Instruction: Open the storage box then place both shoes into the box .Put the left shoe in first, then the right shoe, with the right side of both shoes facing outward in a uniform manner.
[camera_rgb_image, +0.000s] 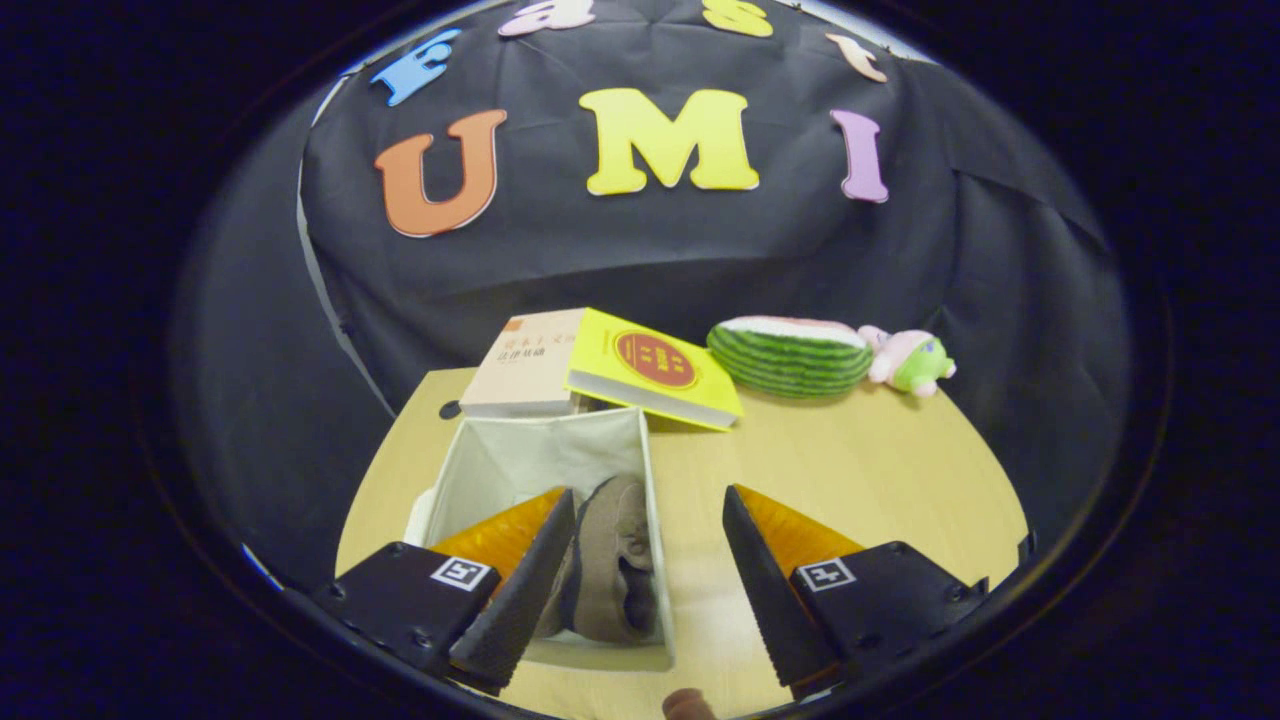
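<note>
On the light wooden tabletop (850, 470), an open white fabric storage box (520, 455) sits toward the left edge. A grey-brown suede shoe (612, 570) lies inside it against the right wall. The gripper (650, 545) hangs over the box's right wall with its jaws spread wide, holding nothing. Along the far edge lie a beige book (520, 365), a yellow book (655, 368) overlapping it, a striped watermelon-slice plush (790, 355) and a small pink-and-green plush toy (908, 362).
</note>
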